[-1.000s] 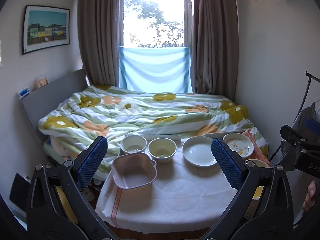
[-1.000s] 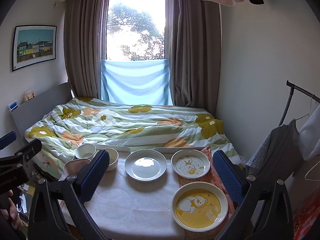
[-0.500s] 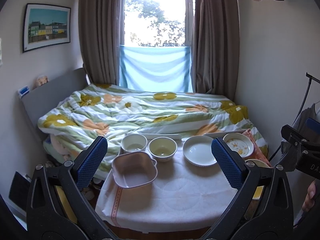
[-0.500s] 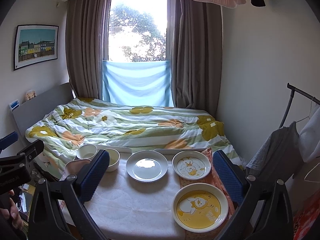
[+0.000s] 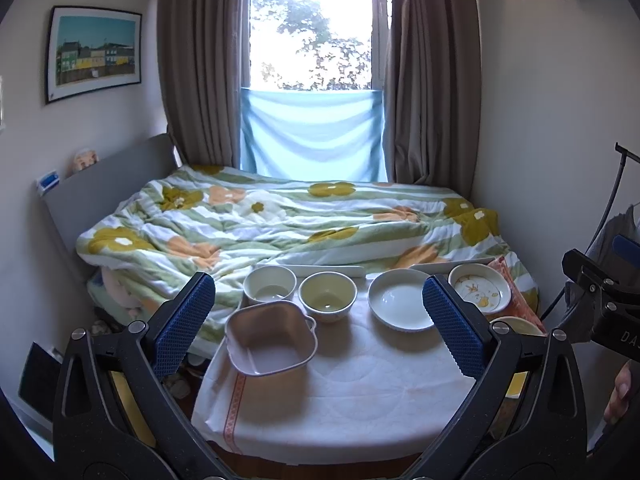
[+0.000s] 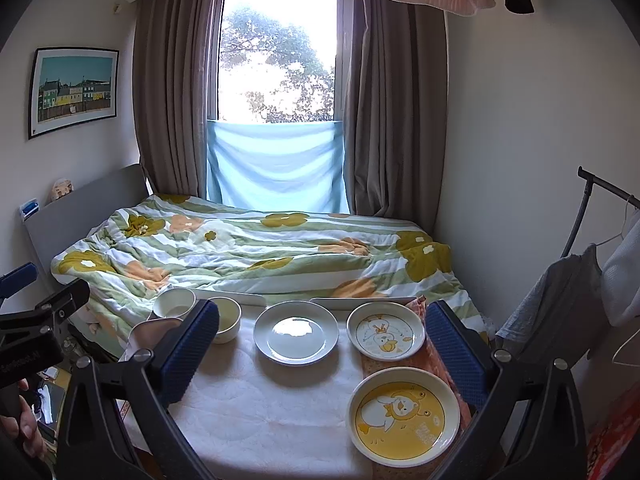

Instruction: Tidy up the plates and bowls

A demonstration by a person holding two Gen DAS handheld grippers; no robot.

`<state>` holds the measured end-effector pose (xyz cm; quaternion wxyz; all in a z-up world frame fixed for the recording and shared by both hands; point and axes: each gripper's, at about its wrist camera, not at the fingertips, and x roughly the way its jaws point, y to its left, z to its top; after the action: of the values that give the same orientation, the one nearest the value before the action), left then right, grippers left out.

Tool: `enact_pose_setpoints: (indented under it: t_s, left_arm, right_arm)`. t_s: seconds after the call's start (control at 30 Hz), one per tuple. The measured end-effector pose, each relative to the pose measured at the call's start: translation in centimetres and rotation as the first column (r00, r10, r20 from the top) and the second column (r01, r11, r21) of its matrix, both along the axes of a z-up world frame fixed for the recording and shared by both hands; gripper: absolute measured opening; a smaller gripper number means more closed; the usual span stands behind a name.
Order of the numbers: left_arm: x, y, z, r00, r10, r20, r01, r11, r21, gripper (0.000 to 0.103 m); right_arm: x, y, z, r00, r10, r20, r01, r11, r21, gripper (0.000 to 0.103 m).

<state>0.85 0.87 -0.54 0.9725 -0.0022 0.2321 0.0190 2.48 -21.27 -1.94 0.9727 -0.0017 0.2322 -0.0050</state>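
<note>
On a small cloth-covered table [image 5: 360, 392] stand a square pinkish dish [image 5: 270, 338], a white bowl [image 5: 270, 285], a yellowish bowl [image 5: 327, 295], a plain white plate [image 5: 400, 304] and a small duck plate [image 5: 479, 288]. The right wrist view shows the white plate [image 6: 296, 332], the duck plate [image 6: 386, 336] and a large yellow bear plate [image 6: 404, 416] near the front right. My left gripper [image 5: 318, 320] is open above the table's near side, holding nothing. My right gripper [image 6: 322, 354] is open too, raised over the plates.
A bed with a flowered duvet [image 5: 280, 220] lies right behind the table, under a curtained window [image 5: 312, 40]. A clothes rack [image 6: 592, 240] with garments stands at the right wall. An orange patterned cloth [image 6: 436, 360] lies under the right-hand plates. A hand [image 6: 24, 432] holds the other gripper at the left.
Both views have shifted only slightly; the grippers stay open and the dishes have not moved.
</note>
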Motion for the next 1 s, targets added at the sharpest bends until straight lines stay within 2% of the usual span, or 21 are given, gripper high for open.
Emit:
enact_pose_setpoints:
  t_s: [1.0]
  left_arm:
    - [0.66, -0.58, -0.47, 1.000, -0.007, -0.012, 0.007, 1.000, 0.000, 0.103]
  right_arm:
    - [0.50, -0.22, -0.64, 1.000, 0.002, 0.002, -0.002, 1.000, 0.001, 0.103]
